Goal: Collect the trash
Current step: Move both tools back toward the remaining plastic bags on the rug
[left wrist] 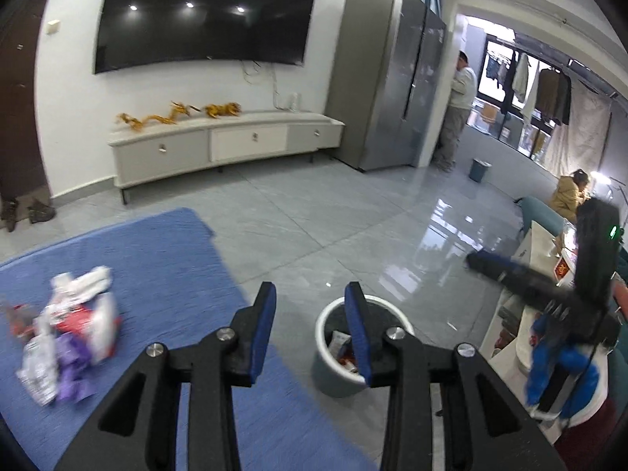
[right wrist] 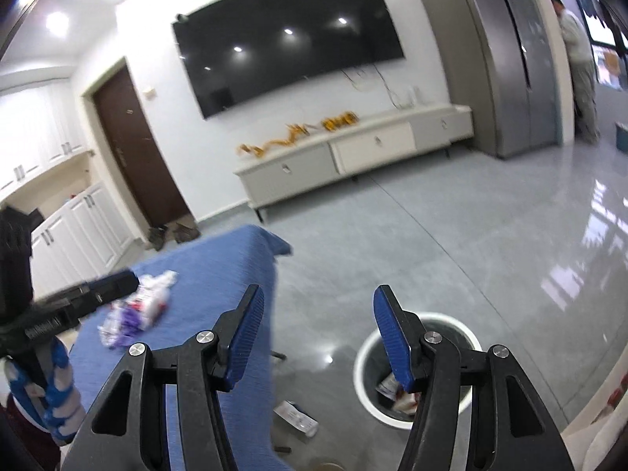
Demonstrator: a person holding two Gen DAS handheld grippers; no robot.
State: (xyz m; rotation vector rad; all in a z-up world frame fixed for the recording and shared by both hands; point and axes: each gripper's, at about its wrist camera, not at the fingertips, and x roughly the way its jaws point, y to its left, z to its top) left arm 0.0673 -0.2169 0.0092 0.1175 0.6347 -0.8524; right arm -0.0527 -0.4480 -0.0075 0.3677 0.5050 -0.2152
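Trash, a crumpled heap of white, red and purple wrappers, lies mid-bench while both the left gripper and right gripper hang empty, jaws apart.

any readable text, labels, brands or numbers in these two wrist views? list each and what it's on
Nothing can be read with confidence.
Pile of wrappers on the blue cloth: red and purple print, too blurred.
White packet on the floor: dark marks, too small.
Trash in the bin: print blurred and partly hidden.
Other gripper's body in the right wrist view: white lettering, smeared by motion.
Red and white box at the right edge: illegible.
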